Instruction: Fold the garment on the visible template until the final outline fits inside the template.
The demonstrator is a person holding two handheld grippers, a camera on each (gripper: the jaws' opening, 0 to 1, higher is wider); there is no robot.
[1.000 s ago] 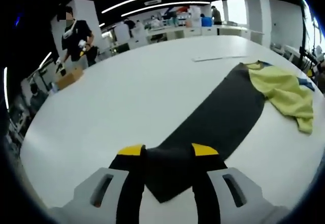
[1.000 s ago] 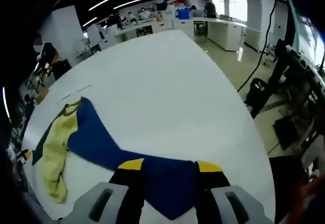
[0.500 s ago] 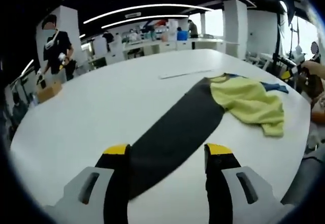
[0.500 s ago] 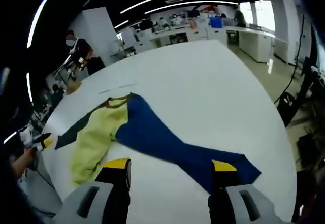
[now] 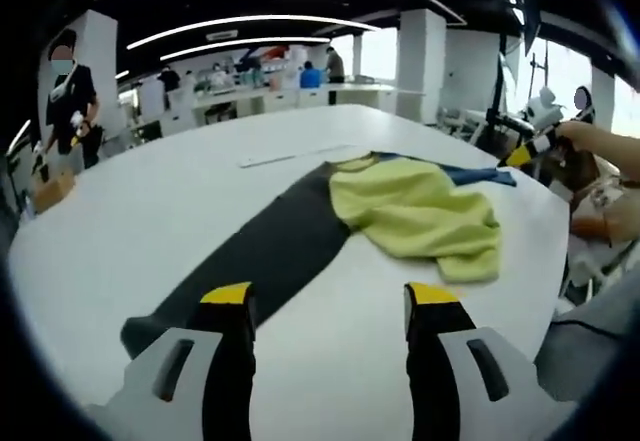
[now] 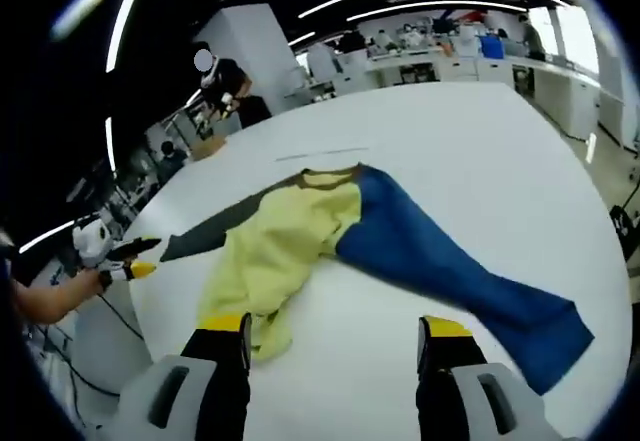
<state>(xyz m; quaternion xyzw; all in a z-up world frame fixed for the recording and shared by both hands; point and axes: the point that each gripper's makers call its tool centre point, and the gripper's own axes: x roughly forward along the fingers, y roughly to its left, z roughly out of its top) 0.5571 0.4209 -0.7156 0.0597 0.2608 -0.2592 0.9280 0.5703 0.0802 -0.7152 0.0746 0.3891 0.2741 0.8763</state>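
Large white table [image 5: 200,191] in open workshop; benches and a standing person [image 5: 68,91] behind. Garment [image 6: 300,241] spread flat on table: yellow body bunched at centre, dark grey sleeve [image 5: 260,251] stretched one way, blue sleeve [image 6: 450,266] the other. Left gripper [image 5: 325,301] released, jaws apart above table, gripping nothing. Right gripper [image 6: 335,326] likewise spread wide, empty, over table near garment's yellow hem.

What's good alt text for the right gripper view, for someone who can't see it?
A shirt with a yellow body, one blue sleeve and one dark grey sleeve lies spread on a white table, the sleeves stretched out to either side. The right gripper is open and empty above the table's near edge. The left gripper shows at the left edge.
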